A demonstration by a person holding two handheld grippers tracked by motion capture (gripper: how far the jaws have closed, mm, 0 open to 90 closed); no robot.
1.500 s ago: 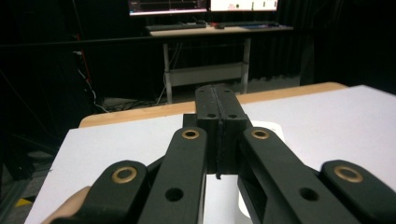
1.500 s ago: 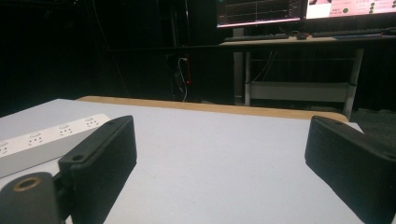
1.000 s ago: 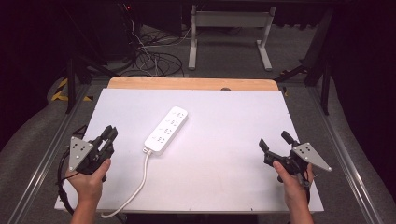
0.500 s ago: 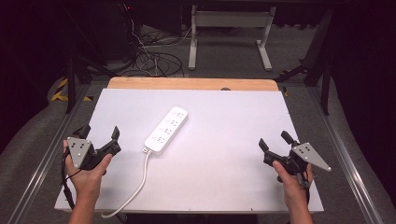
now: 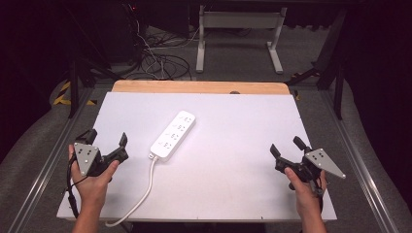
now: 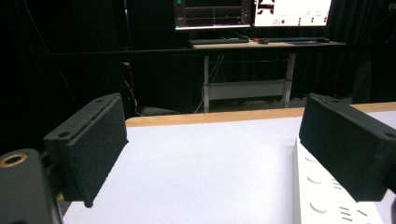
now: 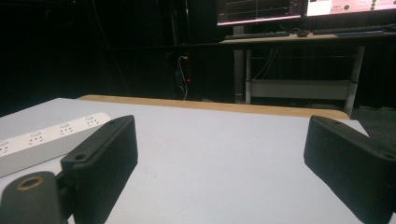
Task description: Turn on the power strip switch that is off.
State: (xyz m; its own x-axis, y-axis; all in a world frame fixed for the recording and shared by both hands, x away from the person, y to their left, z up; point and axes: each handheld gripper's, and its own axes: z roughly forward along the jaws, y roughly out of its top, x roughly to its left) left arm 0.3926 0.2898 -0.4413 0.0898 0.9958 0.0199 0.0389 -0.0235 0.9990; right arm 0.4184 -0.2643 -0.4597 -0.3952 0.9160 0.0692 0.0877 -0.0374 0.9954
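Your left gripper (image 5: 108, 145) has shifted toward the table's left edge over the last second and its jaws, narrow before, now stand wide and empty. Your right gripper (image 5: 287, 151) has not moved; its jaws are likewise wide and empty. The white power strip (image 5: 173, 135) lies diagonally at mid-table (image 5: 233, 194), touched by neither, its cord (image 5: 145, 194) trailing to the near edge. The opening probably prepares a grasp.
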